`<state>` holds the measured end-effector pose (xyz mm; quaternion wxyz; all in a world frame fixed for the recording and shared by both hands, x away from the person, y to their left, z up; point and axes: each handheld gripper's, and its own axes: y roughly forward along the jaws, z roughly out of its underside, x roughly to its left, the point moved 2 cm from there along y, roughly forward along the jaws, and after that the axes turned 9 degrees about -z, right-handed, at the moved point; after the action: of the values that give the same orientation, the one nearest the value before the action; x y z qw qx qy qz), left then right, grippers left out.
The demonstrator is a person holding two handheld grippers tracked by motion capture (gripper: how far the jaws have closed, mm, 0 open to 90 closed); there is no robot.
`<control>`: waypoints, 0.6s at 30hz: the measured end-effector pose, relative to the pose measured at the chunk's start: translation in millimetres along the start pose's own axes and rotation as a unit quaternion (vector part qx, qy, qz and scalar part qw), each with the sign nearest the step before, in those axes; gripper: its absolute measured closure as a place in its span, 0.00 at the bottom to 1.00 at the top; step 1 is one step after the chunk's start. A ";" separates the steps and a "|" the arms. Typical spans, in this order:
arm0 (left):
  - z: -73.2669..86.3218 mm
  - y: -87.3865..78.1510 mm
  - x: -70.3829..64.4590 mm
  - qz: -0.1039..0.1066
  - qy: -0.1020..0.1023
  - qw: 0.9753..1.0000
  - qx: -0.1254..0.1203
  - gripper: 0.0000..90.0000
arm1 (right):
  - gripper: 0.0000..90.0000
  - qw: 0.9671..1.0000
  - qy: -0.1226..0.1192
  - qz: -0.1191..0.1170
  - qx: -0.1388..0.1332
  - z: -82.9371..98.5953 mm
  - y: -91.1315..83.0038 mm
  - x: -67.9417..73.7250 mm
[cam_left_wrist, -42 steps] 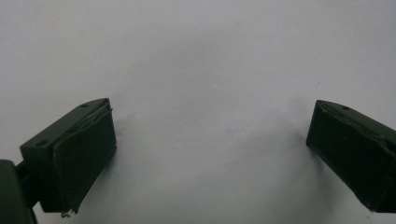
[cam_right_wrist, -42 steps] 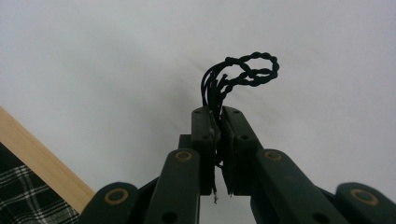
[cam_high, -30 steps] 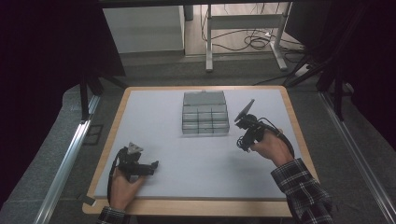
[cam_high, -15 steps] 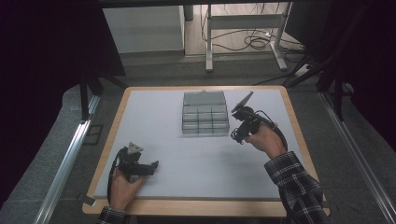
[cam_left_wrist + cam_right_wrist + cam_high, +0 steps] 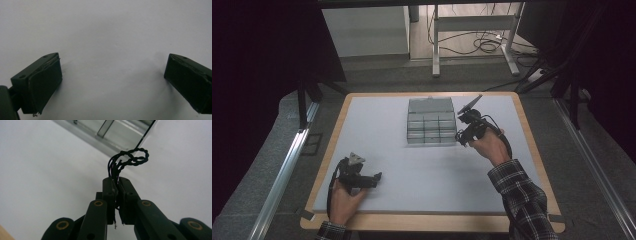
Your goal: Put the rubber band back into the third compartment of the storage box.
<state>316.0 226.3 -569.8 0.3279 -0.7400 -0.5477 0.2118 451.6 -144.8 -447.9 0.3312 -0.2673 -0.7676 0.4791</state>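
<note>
My right gripper (image 5: 117, 181) is shut on a small bundle of twisted black wire (image 5: 132, 158), which loops up out of the jaw tips. In the high view the right gripper (image 5: 460, 138) hangs just off the right front corner of a clear compartment box (image 5: 430, 121) that stands in the middle of the table. That box's clear edge (image 5: 110, 131) runs across the top of the right gripper view. My left gripper (image 5: 376, 177) lies at the front left of the mat. Its jaws (image 5: 112, 75) stand wide open over bare white surface with nothing between them.
The white mat (image 5: 377, 130) covers a wood-rimmed table (image 5: 532, 150). Metal rails run along the floor on both sides. A desk frame with cables (image 5: 482, 45) stands beyond the far edge.
The right hand has carried its gripper, with the wire, left and a little forward until it is beside the box's right front corner. The left gripper has stayed put.
</note>
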 end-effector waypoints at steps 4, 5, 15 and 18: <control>0.0 -0.1 0.1 0.000 0.001 1.000 0.000 0.01 | 0.92 1.000 -0.001 0.001 -0.017 -4.1 0.6 -2.3; 0.0 0.1 -0.1 0.000 -0.001 1.000 -0.001 0.01 | 0.92 1.000 0.000 0.002 -0.019 -4.8 1.2 -3.0; 0.0 0.1 -0.1 0.000 -0.001 1.000 0.000 0.01 | 0.92 0.998 0.004 0.010 -0.064 -11.7 8.0 -10.5; 0.0 0.1 -0.1 0.000 -0.001 1.000 -0.001 0.01 | 0.92 0.997 0.002 0.012 -0.077 -14.5 8.6 -10.6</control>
<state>316.1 226.1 -569.9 0.3270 -0.7401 -0.5480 0.2122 470.3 -141.0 -453.8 0.3048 -0.3023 -0.7984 0.4223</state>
